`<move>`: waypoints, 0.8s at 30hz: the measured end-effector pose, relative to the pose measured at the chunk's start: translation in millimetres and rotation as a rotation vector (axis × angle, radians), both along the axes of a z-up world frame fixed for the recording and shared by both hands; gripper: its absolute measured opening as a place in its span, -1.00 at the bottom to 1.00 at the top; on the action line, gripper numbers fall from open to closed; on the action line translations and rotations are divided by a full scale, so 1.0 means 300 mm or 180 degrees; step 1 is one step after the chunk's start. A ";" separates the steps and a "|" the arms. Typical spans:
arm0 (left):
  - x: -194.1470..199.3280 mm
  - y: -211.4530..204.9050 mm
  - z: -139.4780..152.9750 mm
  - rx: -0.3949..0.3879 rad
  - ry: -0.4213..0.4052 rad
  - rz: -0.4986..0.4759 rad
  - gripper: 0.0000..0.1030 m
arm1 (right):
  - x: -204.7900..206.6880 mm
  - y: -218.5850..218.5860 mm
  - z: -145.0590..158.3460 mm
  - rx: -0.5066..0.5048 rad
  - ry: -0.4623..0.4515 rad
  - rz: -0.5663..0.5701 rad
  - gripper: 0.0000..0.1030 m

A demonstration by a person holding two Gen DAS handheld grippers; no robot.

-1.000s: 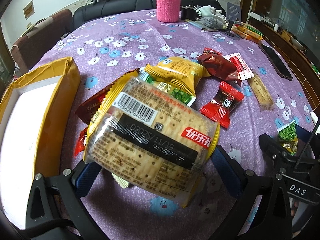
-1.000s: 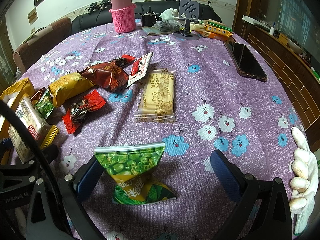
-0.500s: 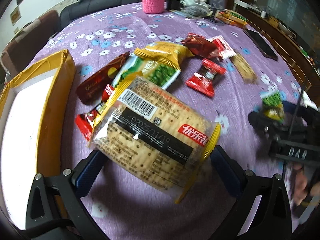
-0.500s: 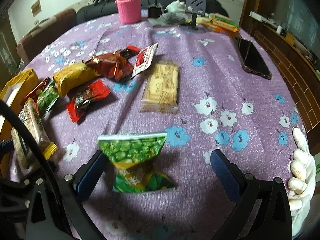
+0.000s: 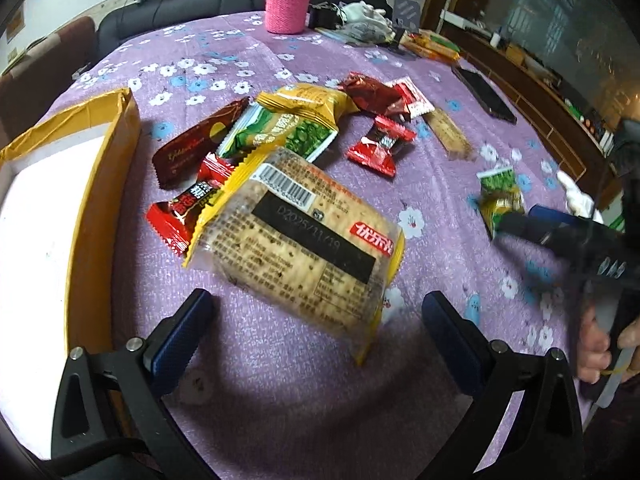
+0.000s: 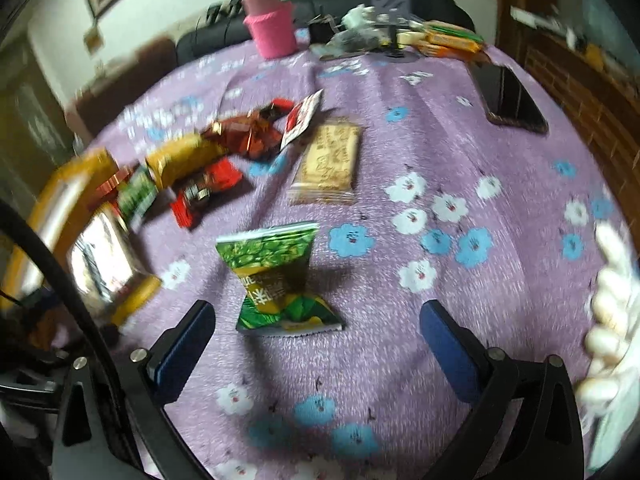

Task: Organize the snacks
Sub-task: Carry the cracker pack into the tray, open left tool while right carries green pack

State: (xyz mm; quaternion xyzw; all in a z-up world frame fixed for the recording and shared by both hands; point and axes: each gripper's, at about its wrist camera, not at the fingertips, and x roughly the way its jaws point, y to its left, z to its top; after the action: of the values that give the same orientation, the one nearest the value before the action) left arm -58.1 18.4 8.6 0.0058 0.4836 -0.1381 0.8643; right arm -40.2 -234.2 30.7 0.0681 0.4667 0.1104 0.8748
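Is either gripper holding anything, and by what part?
Nothing looks held: both the left gripper and right gripper are open, clear of the cracker pack and the pea packet.

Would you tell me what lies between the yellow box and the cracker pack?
In the left wrist view, a red candy wrapper lies between the yellow box and cracker pack.

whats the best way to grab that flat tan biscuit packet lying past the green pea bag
Come from above and pinch the biscuit packet across its short width near the middle, with the fingers on its two long edges. It lies flat and is long and narrow. The red-and-white sachet crowds its far left corner, so stay mid-length.
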 end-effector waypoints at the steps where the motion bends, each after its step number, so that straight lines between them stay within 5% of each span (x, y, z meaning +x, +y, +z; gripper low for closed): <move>1: -0.003 -0.007 -0.002 0.0052 -0.0004 -0.0013 1.00 | -0.009 -0.017 0.006 0.0078 -0.0020 -0.0040 0.85; 6: -0.009 0.009 -0.001 -0.0050 -0.0040 0.0003 1.00 | -0.036 -0.066 0.034 0.0181 -0.0157 -0.0176 0.45; 13: -0.025 0.099 0.014 -0.0850 -0.0119 0.0057 1.00 | 0.033 0.019 0.031 0.0266 -0.0174 0.0022 0.28; 18: -0.026 0.061 0.019 -0.0657 -0.0104 0.0064 0.98 | 0.065 0.085 0.007 0.0219 -0.0150 0.0090 0.03; 24: 0.005 0.069 0.018 -0.0765 -0.0007 0.0255 0.99 | 0.099 0.099 0.008 0.0283 -0.0155 0.0090 0.06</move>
State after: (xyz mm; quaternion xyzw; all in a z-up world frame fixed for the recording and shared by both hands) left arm -56.5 39.1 14.0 -0.1170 0.4625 -0.1605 0.8641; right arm -10.4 -204.4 33.0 0.0976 0.4408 0.1450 0.8804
